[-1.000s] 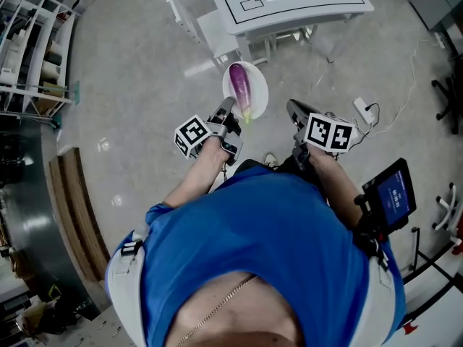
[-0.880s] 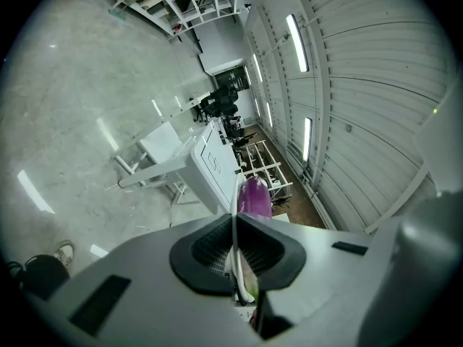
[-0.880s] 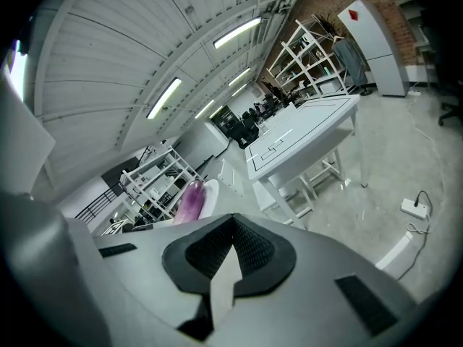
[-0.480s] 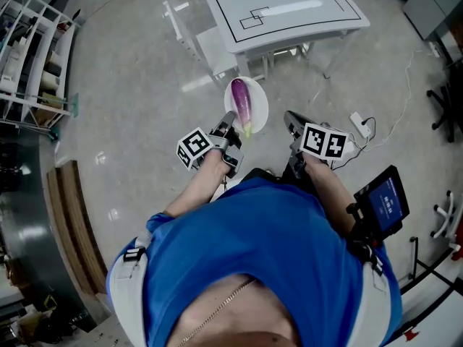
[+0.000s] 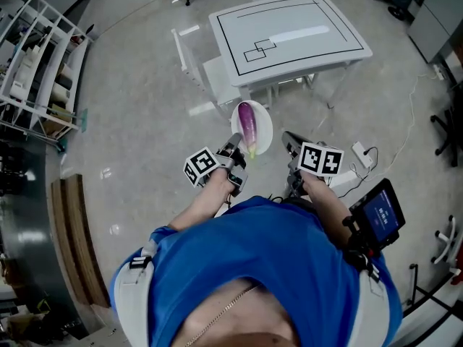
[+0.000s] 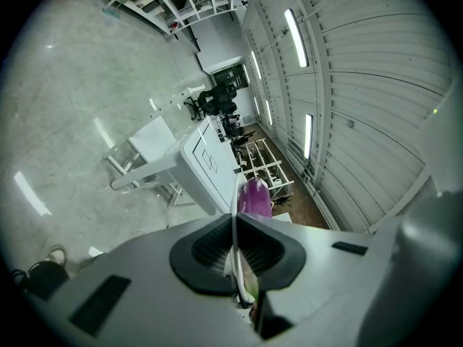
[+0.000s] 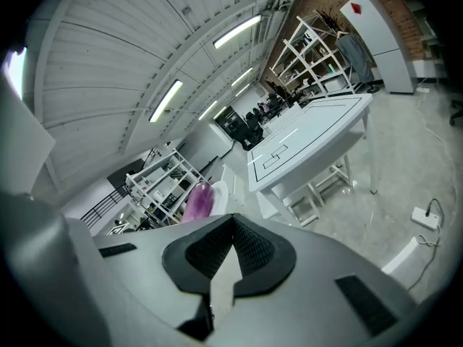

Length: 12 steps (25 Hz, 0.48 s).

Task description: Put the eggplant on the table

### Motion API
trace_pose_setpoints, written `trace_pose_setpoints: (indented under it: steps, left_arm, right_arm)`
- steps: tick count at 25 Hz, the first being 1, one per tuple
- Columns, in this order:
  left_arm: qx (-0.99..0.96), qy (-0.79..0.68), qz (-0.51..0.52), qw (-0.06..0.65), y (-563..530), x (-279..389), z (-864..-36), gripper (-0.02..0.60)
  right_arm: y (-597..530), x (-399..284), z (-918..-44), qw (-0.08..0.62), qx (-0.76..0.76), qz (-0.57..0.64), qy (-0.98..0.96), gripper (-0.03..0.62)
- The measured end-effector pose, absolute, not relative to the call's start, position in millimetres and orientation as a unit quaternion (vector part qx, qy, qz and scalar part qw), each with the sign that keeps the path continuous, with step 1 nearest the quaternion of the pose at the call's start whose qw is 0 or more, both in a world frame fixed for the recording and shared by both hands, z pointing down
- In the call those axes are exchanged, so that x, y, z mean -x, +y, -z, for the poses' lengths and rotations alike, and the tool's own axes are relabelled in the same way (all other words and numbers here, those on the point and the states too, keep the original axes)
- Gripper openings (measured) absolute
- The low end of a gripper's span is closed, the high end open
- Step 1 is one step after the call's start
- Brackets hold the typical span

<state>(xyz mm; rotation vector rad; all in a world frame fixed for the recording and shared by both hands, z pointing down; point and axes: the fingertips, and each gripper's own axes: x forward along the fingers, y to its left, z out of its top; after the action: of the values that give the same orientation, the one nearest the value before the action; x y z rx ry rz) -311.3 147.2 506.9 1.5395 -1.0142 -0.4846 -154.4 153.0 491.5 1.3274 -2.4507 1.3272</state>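
Note:
A purple eggplant [image 5: 247, 123] lies on a white plate [image 5: 263, 118] held in the air over the floor. My left gripper [image 5: 235, 149] is shut on the plate's near rim. In the left gripper view the plate [image 6: 234, 201] stands edge-on between the closed jaws of the left gripper [image 6: 233, 226], with the eggplant [image 6: 255, 197] just past them. My right gripper [image 5: 289, 144] hangs beside the plate, shut and empty. The right gripper view shows the eggplant [image 7: 196, 200] to the left of the right gripper [image 7: 231, 226]. The white table [image 5: 289, 35] stands ahead.
A white chair [image 5: 217, 74] stands at the table's near left side. White shelving [image 5: 36, 63] lines the far left. A power strip with cable [image 5: 362, 154] lies on the floor at right. A tablet [image 5: 380, 212] hangs at the person's right hip.
The table and chair have slid further into the head view and lower in it, as the plate with the eggplant is carried toward them. Both grippers keep their hold.

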Motion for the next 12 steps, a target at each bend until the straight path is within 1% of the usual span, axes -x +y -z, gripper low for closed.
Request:
trace_pose_setpoints:
  steps: [12]
  left_arm:
    - [-0.661, -0.440, 0.205, 0.572, 60.9, 242.5, -495.7, 0.025]
  right_arm:
    - [66.0, 91.4, -474.1, 0.036, -0.412, -0.422, -0.807, 0.002]
